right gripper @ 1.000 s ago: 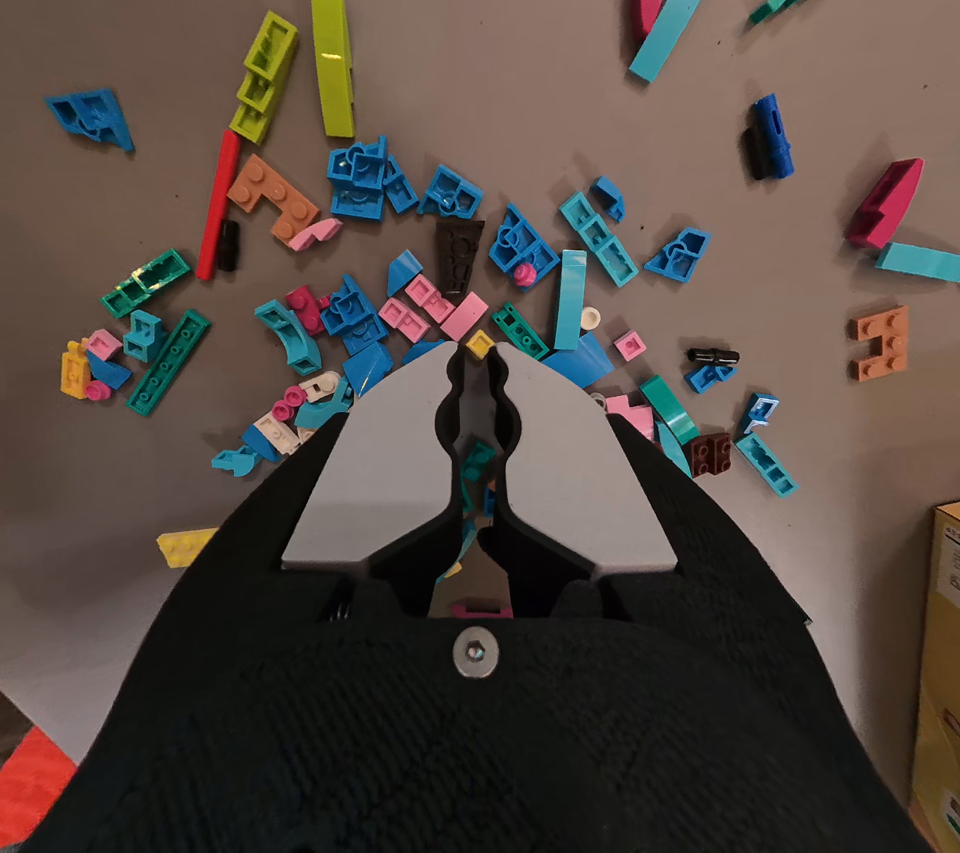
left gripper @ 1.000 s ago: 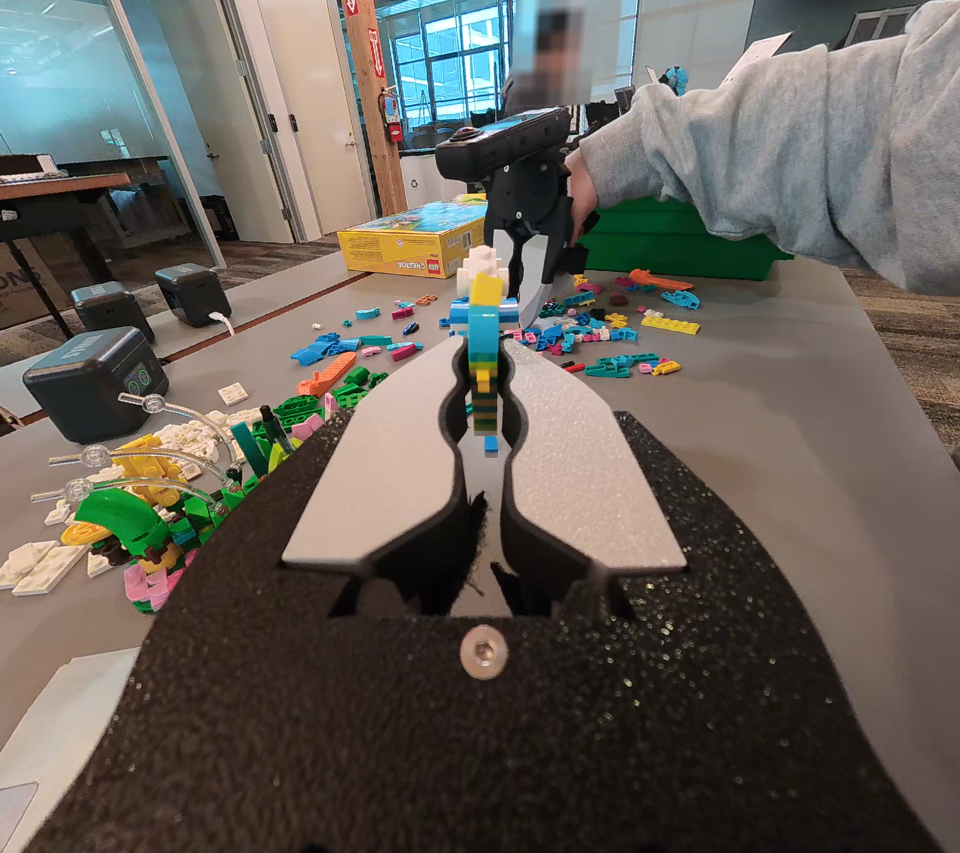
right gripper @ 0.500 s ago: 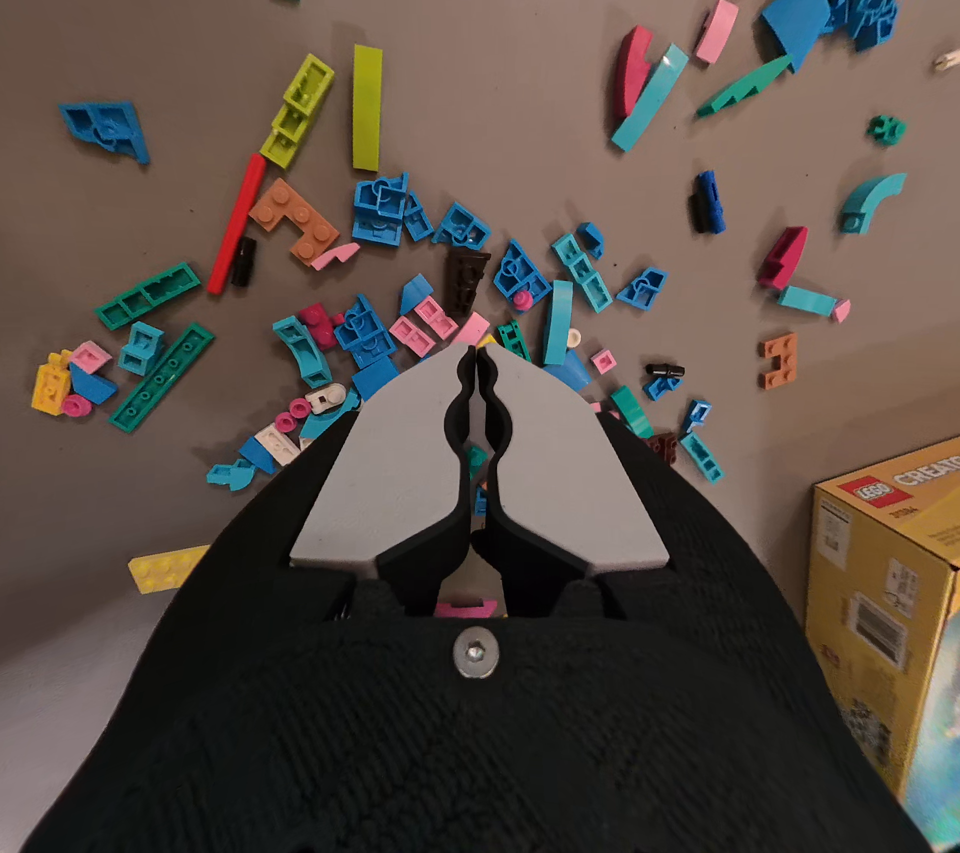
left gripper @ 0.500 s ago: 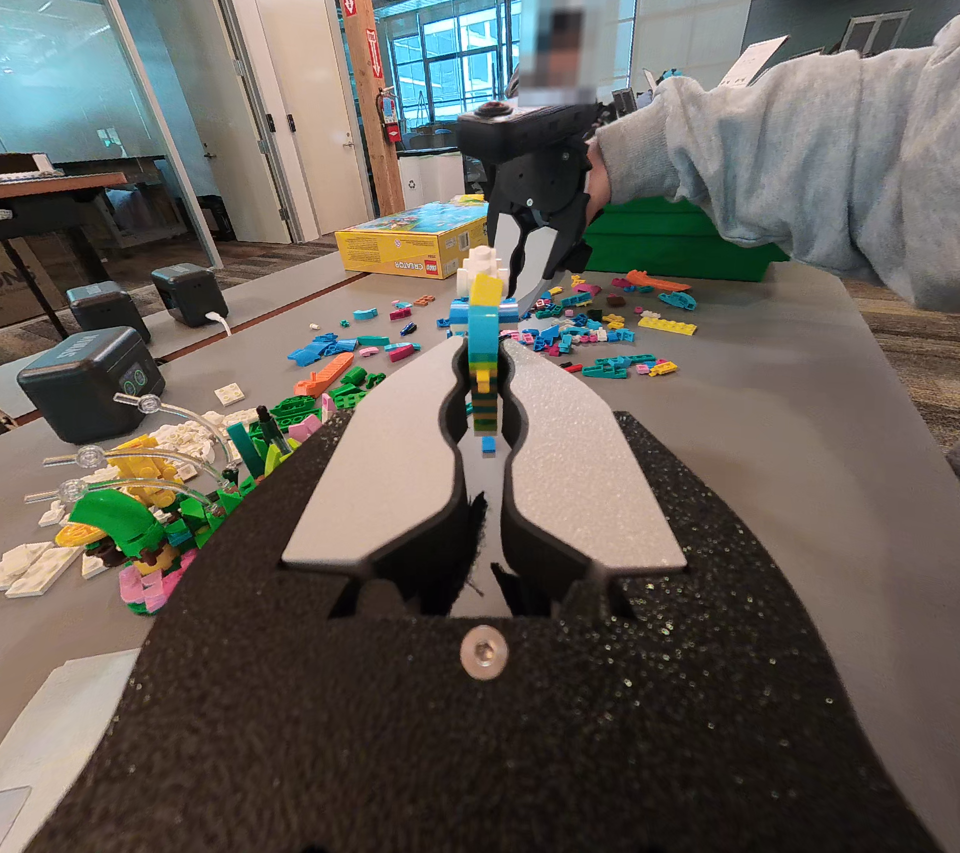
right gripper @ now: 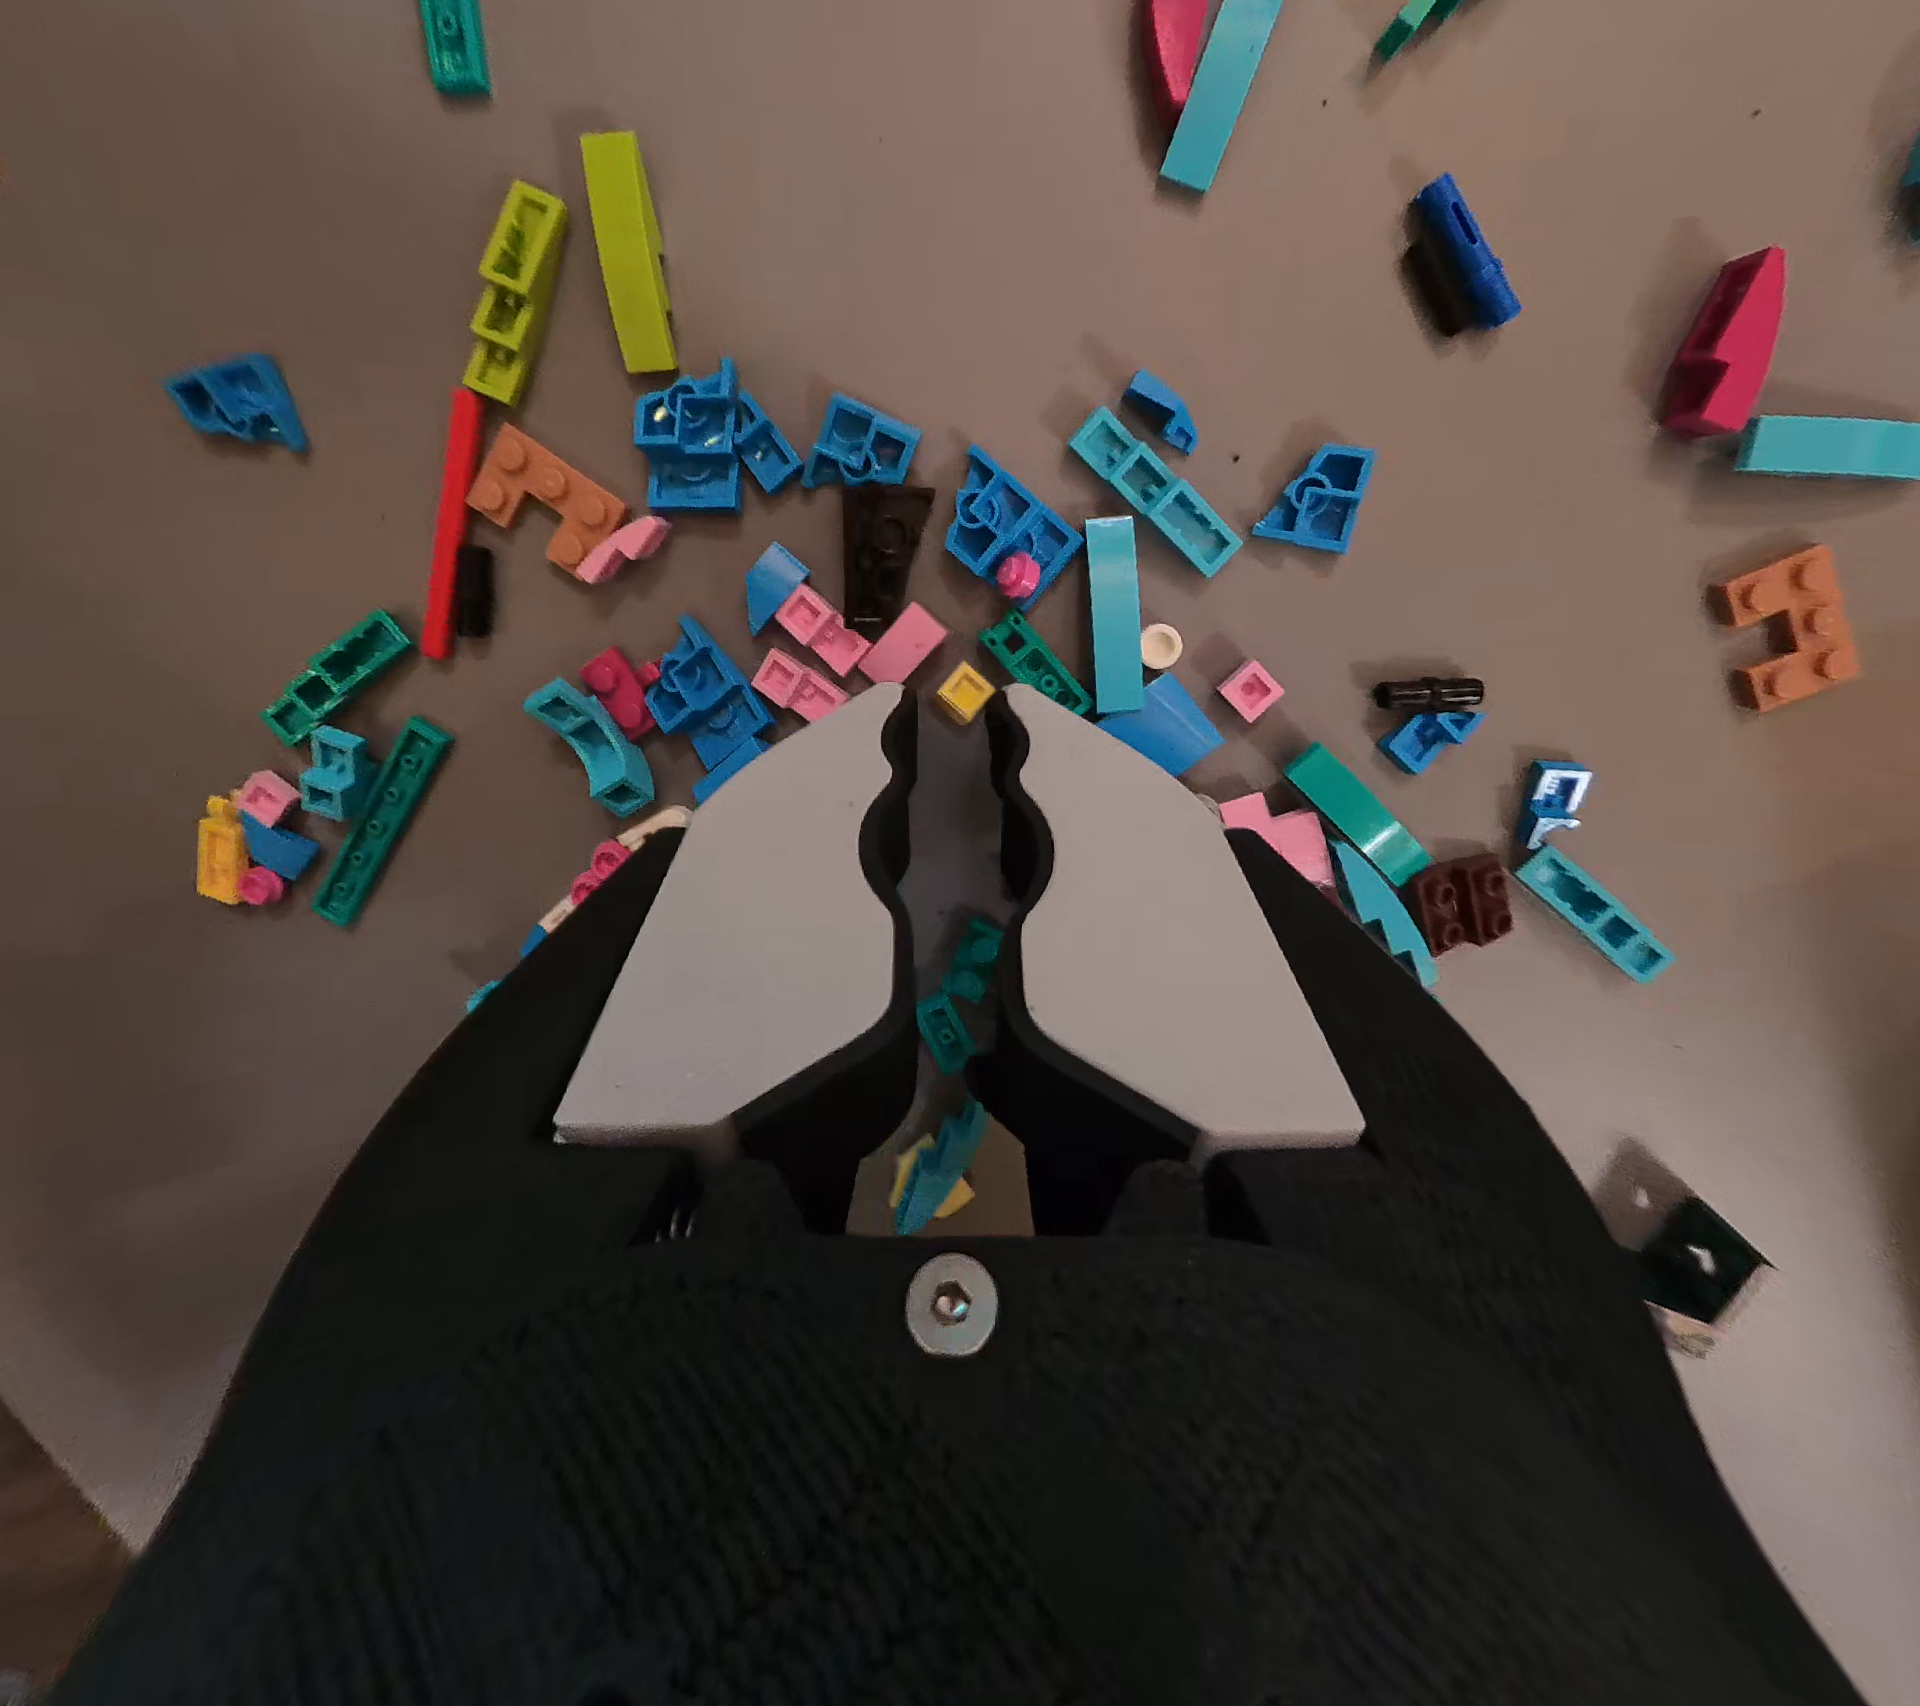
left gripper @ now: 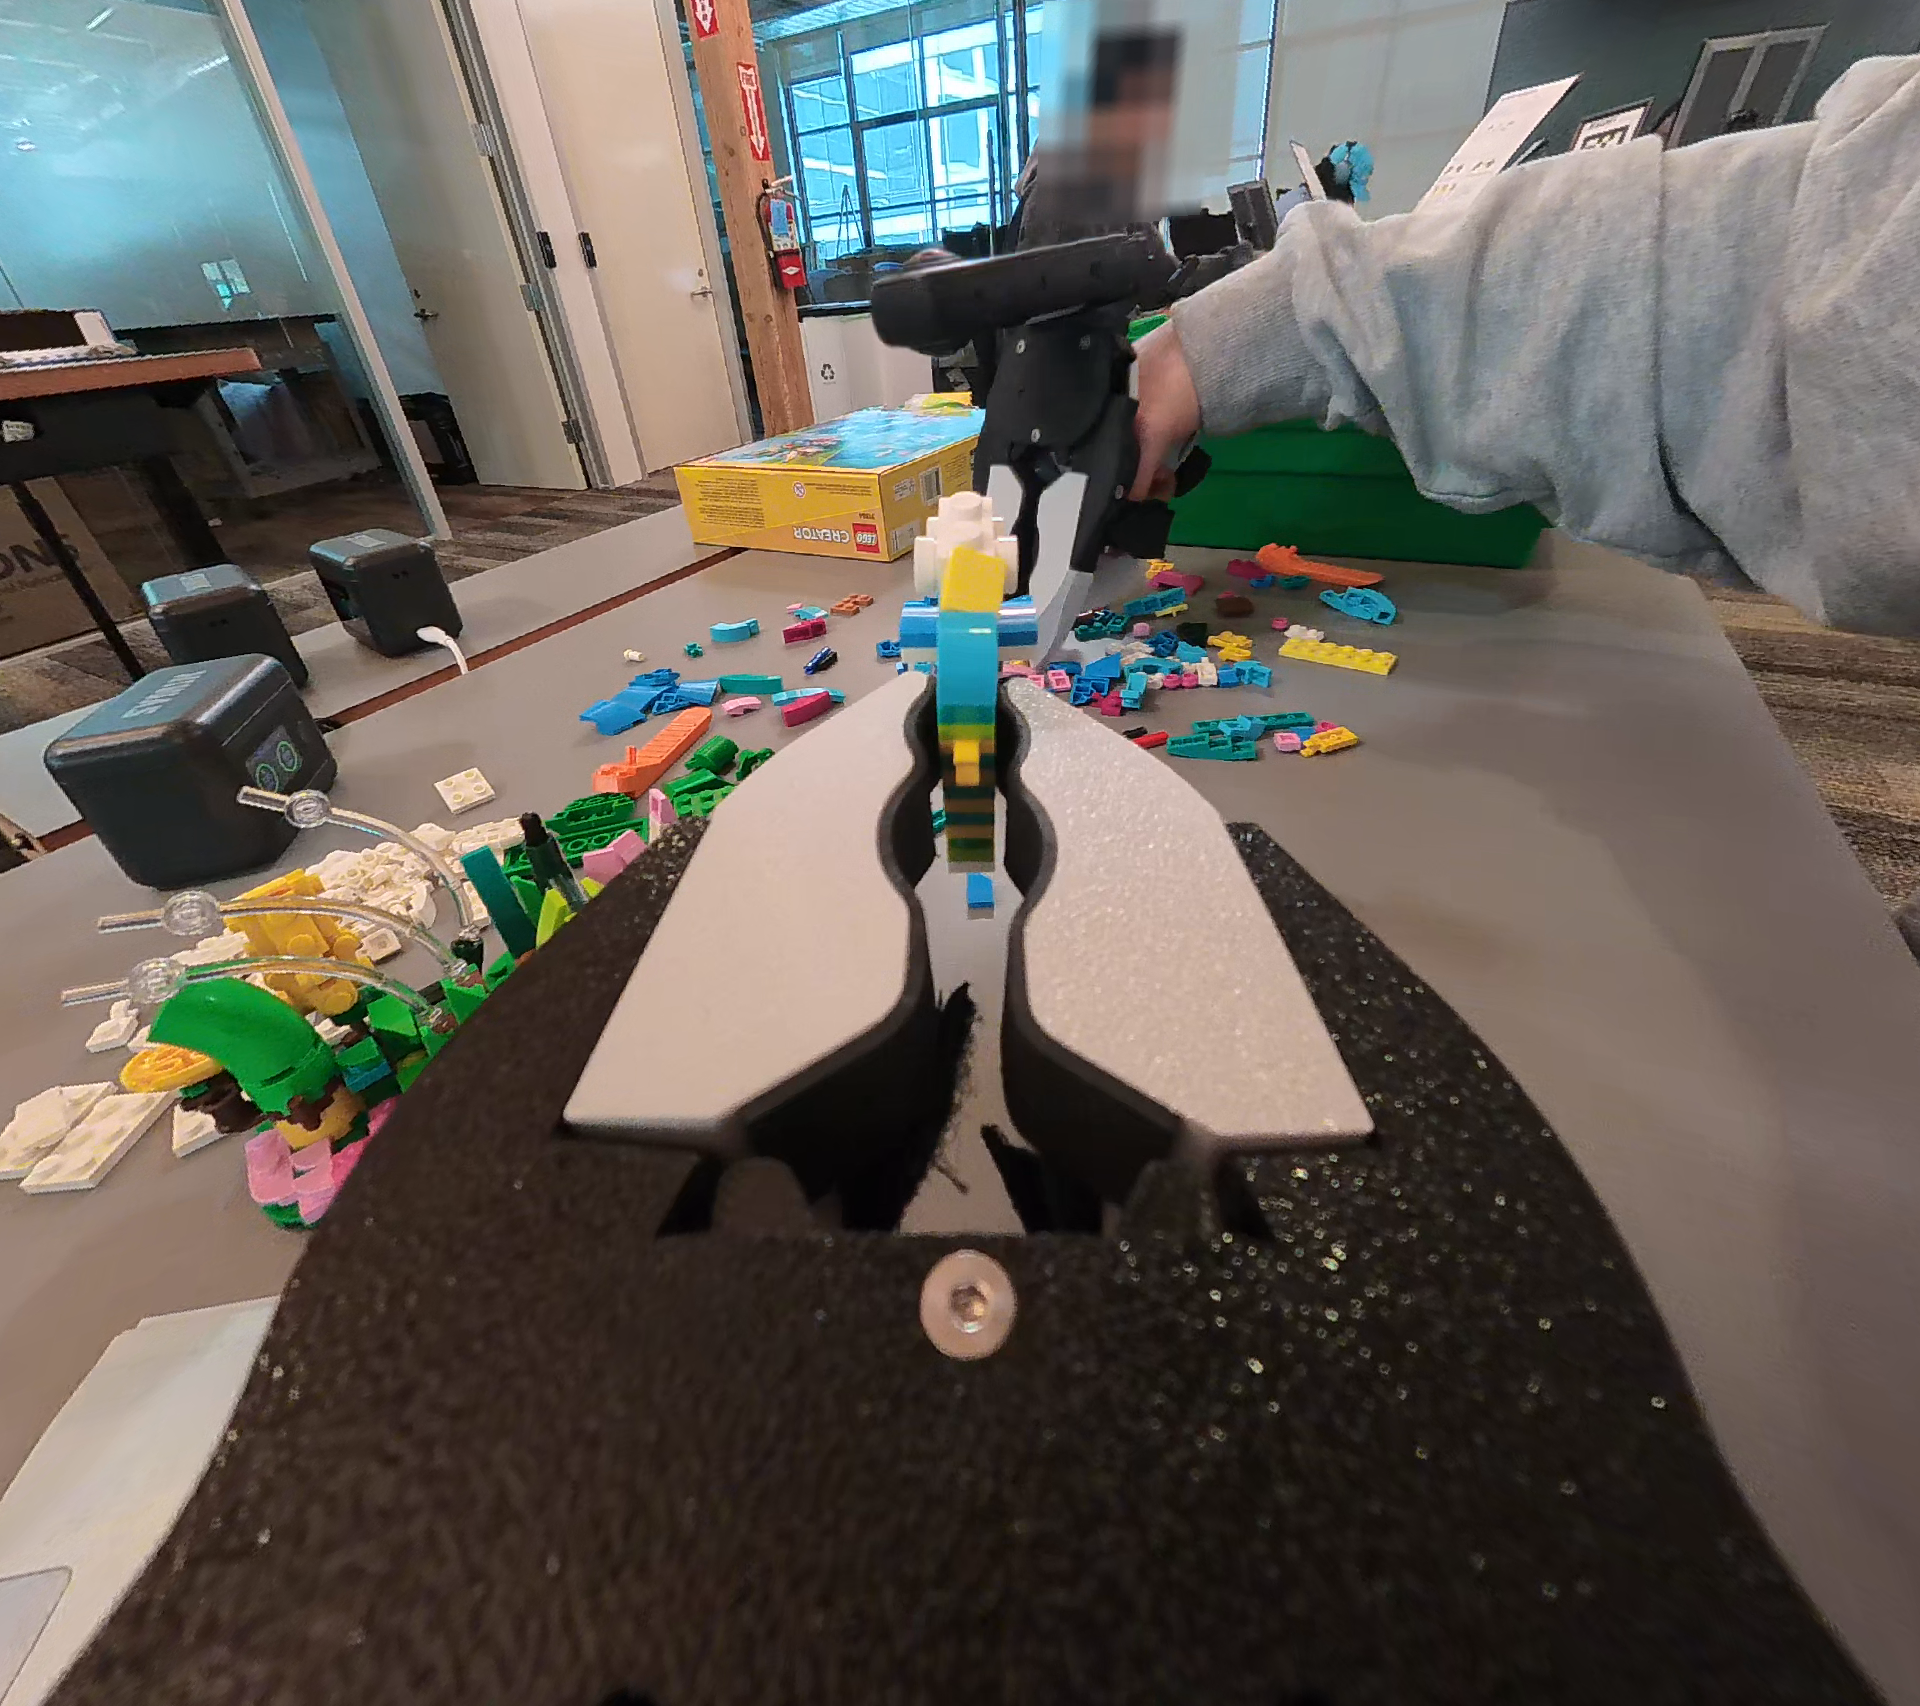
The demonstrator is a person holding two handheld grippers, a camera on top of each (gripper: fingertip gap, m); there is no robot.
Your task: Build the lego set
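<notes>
Left wrist view: the left hand-held gripper [left gripper: 966,711] is clamped on a slim, upright lego build [left gripper: 966,700] of teal, yellow and green-striped pieces with a white top, held above the grey desk [left gripper: 1455,825]. Farther off, the right hand-held gripper [left gripper: 1049,607] points steeply down into a scatter of loose bricks [left gripper: 1153,669] near a yellow box [left gripper: 821,493] and a green bin [left gripper: 1340,503].

Right wrist view: the right hand-held gripper [right gripper: 951,706] hovers with its jaws slightly parted and nothing between them, and a small yellow piece [right gripper: 964,690] lies on the desk [right gripper: 935,150] just ahead of the tips, crowded by a pink tile [right gripper: 904,643] and a green plate [right gripper: 1034,659]. The step looks like picking that yellow piece. Done well, the tips would straddle it squarely, descend straight, and close gently so the neighbours are not dragged along, while the build is kept level.
</notes>
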